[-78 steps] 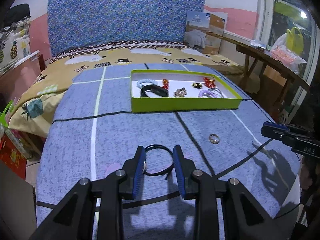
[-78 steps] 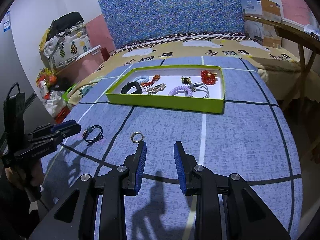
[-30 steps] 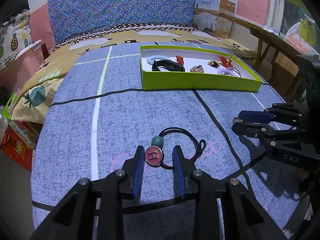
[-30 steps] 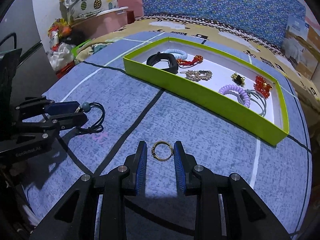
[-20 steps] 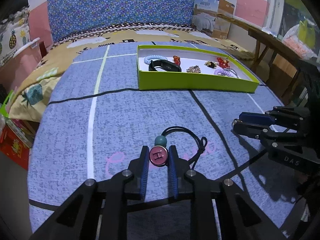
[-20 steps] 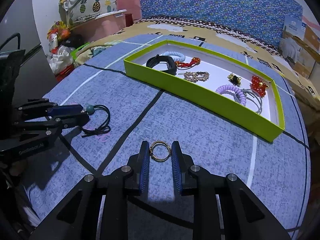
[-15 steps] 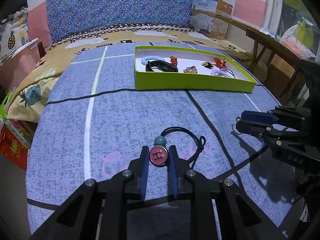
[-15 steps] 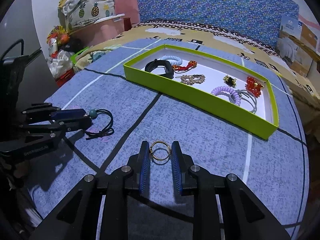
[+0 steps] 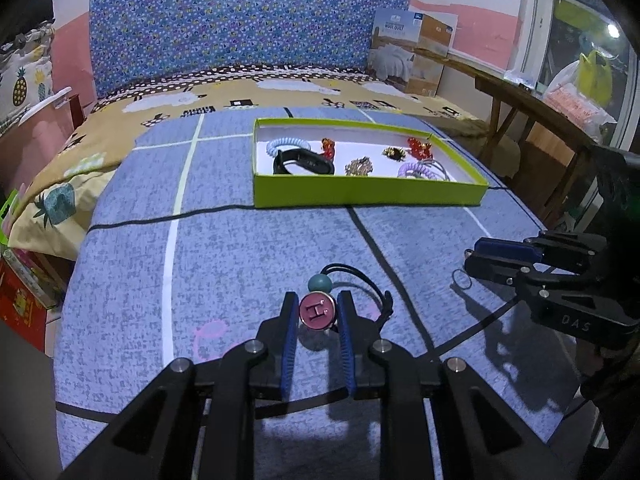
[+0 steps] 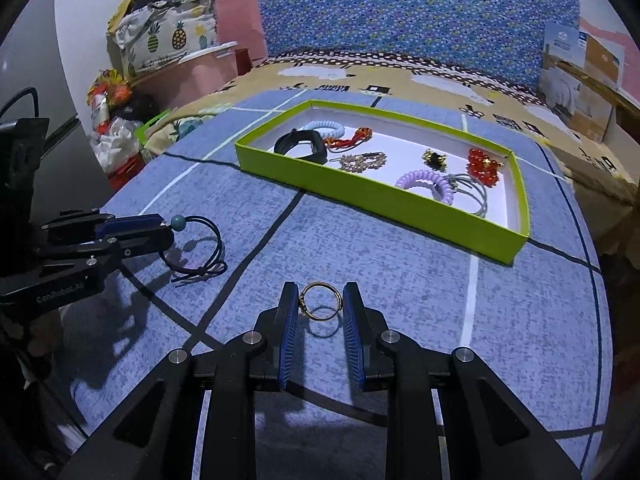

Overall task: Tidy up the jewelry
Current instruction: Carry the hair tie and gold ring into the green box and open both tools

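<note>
My left gripper (image 9: pixel 318 314) is shut on the pink "H" charm (image 9: pixel 317 311) of a black cord bracelet (image 10: pixel 199 246) with a teal bead, lifted a little off the blue bedspread; the cord hangs behind it. My right gripper (image 10: pixel 321 305) is shut on a thin metal ring (image 10: pixel 321 301), held just above the spread, its shadow beneath. Ahead lies a lime-green tray (image 9: pixel 360 195) holding a black band, spiral hair ties, red beads and other pieces. Each gripper shows in the other's view: the left gripper (image 10: pixel 132 232) at the left, the right gripper (image 9: pixel 500 254) at the right.
The blue bedspread (image 9: pixel 240 248) has black and white lines. A patterned headboard (image 9: pixel 240 32) stands behind. A wooden table (image 9: pixel 520 96) is at the right, and a cardboard box (image 9: pixel 412 52) sits by the wall. Bags and clutter (image 10: pixel 120 120) lie left of the bed.
Both grippers closed, the left on the bracelet's charm and the right on the ring, and lifted them slightly off the bedspread. The tray sits a little farther in both views.
</note>
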### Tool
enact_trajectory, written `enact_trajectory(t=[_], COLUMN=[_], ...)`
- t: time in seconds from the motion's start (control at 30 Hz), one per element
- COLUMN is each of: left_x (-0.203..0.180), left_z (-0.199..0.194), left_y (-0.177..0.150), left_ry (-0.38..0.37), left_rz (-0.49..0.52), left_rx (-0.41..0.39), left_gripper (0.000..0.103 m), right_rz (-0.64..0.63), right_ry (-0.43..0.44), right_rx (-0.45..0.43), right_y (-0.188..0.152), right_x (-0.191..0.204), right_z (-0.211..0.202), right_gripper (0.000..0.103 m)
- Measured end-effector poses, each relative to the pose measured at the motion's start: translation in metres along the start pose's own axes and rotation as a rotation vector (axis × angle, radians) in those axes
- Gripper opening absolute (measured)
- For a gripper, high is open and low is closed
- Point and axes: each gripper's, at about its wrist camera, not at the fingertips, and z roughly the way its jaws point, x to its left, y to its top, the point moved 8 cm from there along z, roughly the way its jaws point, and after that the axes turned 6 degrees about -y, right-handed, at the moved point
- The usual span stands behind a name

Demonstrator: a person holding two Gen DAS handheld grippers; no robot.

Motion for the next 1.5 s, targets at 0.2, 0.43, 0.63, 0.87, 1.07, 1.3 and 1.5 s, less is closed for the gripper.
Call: enact_trajectory(t=[0.2,0.43,0.63,0.87,1.07,1.3,1.5], left_x=[-0.01,-0.027,-0.033,-0.037,-0.035,-0.033,-0.032], left_z=[-0.004,-0.006,-0.002,0.006,0.024,0.063,0.092], left_y=[0.013,0.036,0.062,0.097,0.122,0.133,0.129], left_ry=[-0.017,-0.036,-0.044,-0.05,-0.05,-0.044,-0.041], left_rz=[0.018,0.066,0.09,0.115,0.123,0.125,0.12], left_rx=[-0.025,-0.065,-0.099,-0.136,-0.137,-0.089,-0.039], left_gripper=[0.02,0.02,0.02,0.02,0.02,0.02,0.02], right_rz=[0.03,0.066,0.073,0.084,0.12,0.149,0.138], right_ry=[-0.017,-0.044,-0.075,-0.108,-0.116,-0.116,-0.118], right_rx=[-0.036,-0.07,-0.1,-0.13,-0.123,-0.095,-0.058], right_y=[0.007,0.016,0.03,0.052,0.066,0.082,0.095], right_x=[-0.011,-0.029,-0.044,-0.066,-0.091,-0.114,-0.121], right_z=[-0.011,-0.021,-0.026,-0.025,-0.01,0.019,0.051], right_gripper=[0.023,0.023,0.023,0.023,0.023,0.023,0.023])
